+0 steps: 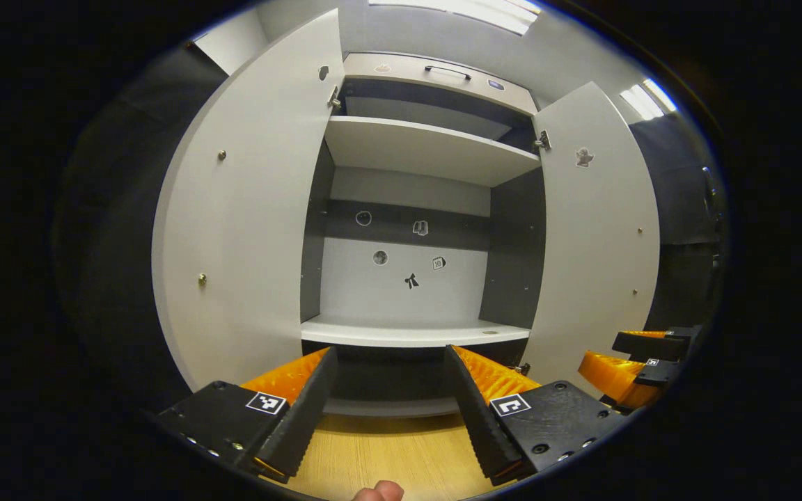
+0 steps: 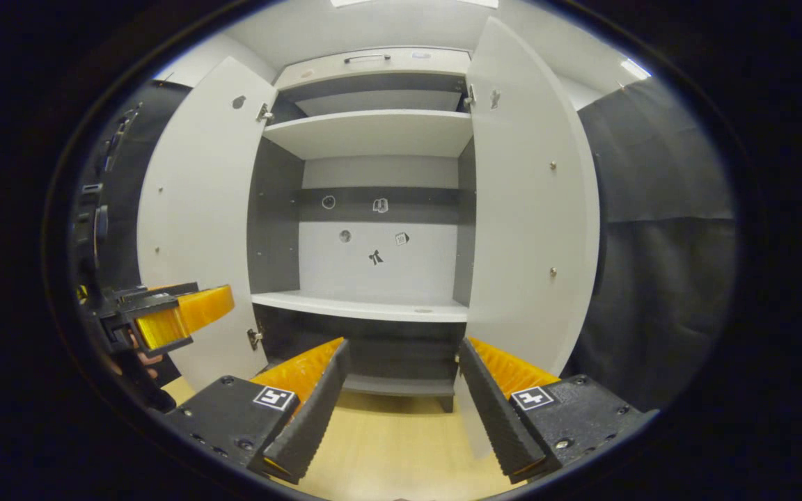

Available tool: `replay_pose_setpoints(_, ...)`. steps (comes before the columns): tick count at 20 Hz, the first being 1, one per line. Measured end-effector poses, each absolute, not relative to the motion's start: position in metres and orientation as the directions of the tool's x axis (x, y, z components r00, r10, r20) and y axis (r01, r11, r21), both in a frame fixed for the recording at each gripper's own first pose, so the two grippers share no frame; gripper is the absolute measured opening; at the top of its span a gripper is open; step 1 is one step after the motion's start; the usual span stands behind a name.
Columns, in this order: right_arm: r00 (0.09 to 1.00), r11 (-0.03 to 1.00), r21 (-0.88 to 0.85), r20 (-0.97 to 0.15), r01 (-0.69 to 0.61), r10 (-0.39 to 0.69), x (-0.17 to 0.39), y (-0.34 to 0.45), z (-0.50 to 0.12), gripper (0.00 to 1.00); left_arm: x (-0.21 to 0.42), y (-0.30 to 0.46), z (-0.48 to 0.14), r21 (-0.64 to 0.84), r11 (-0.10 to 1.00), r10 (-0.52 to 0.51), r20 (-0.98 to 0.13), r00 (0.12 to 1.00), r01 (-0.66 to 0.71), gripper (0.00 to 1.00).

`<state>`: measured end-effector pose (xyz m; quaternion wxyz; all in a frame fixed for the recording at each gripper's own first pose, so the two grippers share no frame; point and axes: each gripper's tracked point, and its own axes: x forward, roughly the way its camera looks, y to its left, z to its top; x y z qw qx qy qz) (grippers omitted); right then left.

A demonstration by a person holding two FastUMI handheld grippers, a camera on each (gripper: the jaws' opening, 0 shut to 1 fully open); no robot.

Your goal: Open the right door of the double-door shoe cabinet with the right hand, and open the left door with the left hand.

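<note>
The white shoe cabinet (image 1: 408, 149) stands ahead with both doors swung wide. Its left door (image 1: 248, 229) and right door (image 1: 599, 243) flank grey shelves and a back panel with small stickers. In the right gripper view the same left door (image 2: 195, 223) and right door (image 2: 530, 209) stand open. My left gripper (image 1: 390, 410) is open and holds nothing, a short way back from the cabinet. My right gripper (image 2: 401, 410) is open too, fingers apart and touching nothing. The right gripper (image 1: 634, 365) also shows at the right edge of the left gripper view, and the left gripper (image 2: 164, 313) at the left of the right gripper view.
A light wooden floor (image 1: 387, 452) runs up to the cabinet's base. Black cloth walls (image 2: 658, 229) close in on both sides. A drawer front with a handle (image 1: 446, 71) tops the cabinet. A fingertip (image 1: 376, 492) pokes in at the bottom edge.
</note>
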<state>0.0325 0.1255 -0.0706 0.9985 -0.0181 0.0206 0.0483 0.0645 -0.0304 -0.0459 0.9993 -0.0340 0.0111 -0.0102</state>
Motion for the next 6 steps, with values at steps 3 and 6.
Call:
replay_pose_setpoints(3,0.994,0.995,-0.006,-0.033,-0.101,0.101,0.0321,0.1281,-0.0664,0.98,0.0628,-0.0238,-0.0409,-0.043,0.999,0.002,-0.014,1.0,-0.003,0.91)
replay_pose_setpoints(6,0.995,0.995,-0.004,-0.024,-0.096,0.096,0.03,0.1277,-0.0635,0.98,0.0612,-0.0199,-0.036,-0.028,0.999,0.022,0.0,1.0,-0.022,0.91)
